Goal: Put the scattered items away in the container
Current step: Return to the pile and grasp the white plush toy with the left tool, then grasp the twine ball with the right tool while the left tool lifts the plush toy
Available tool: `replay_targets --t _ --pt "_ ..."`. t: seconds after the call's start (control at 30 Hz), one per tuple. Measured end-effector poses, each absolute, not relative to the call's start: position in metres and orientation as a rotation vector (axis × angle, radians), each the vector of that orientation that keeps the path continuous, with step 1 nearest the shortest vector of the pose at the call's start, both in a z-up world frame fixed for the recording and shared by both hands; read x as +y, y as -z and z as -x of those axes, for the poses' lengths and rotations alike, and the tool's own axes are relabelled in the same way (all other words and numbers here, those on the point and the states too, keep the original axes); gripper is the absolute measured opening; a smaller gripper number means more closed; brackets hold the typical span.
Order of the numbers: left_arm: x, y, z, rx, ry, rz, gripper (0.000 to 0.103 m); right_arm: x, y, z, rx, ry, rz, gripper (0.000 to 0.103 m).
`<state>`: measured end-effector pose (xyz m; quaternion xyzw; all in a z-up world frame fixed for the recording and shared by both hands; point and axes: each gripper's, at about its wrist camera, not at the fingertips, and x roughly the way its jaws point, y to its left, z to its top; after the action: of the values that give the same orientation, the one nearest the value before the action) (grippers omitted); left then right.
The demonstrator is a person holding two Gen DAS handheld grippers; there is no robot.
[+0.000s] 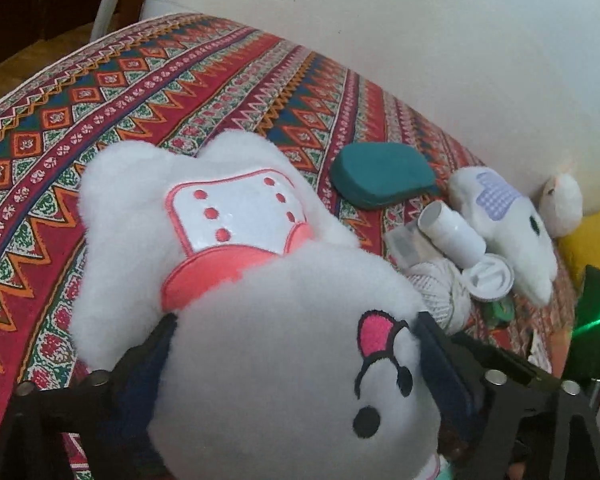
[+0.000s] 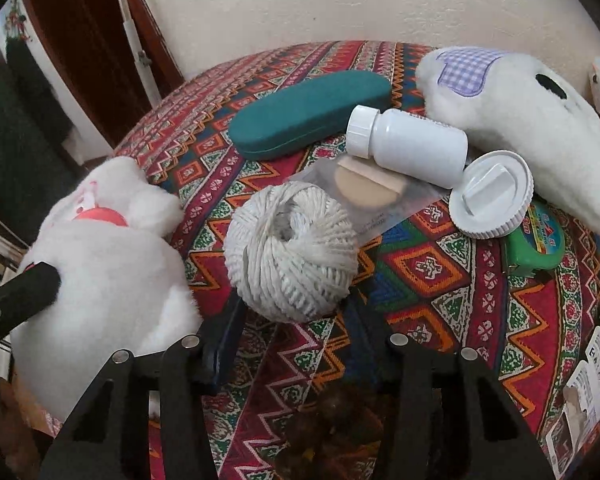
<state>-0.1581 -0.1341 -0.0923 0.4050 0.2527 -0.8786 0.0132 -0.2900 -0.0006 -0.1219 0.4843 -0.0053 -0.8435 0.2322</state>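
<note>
A home — patterned tablecloth (image 2: 428, 272), plush toys (image 2: 520, 120), wooden door (image 2: 80, 60).

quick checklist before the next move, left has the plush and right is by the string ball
1. Left claw shut on the pink-bib plush: ok, a finger presses each side of its head.
2. Plush clear of the other items: ok, it sits apart from the string ball.
3. Right claw open: ok, empty, fingers either side of the ball's near edge.
4. Ball free to lift: cannot tell, it touches the clear bag behind it.
5. White bottle stable: not ok, it lies on its side, leaning on the bag and the loose lid.
6. Container located: cannot tell, none in either view.
</note>
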Motion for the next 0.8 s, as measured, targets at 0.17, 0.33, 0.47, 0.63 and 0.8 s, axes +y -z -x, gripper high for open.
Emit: replay_targets --t 0.17,0.33,0.47,0.63,0.8 --pt "-0.135 0.079 0.153 0.789 2.795 -1.213 0.073 0.002 0.11 0.287 -0.044 2.324 -1.295 0.043" --pt "-0.131 0.068 0.15 0.774 2.865 -1.183 0.05 0.003 0.094 0.286 -0.086 2.297 -1.255 0.0" --pt "-0.133 0.064 0.149 0.767 2.869 -1.174 0.045 0.009 0.084 0.285 -0.127 2.317 -1.223 0.0" --pt "-0.144 0.071 0.15 0.912 2.831 -1.217 0.076 0.009 0.089 0.29 -0.14 2.388 -1.232 0.089" --pt "-0.144 0.088 0.165 0.874 2.702 -1.345 0.1 -0.005 0.091 0.307 -0.062 2.469 -1.136 0.098"
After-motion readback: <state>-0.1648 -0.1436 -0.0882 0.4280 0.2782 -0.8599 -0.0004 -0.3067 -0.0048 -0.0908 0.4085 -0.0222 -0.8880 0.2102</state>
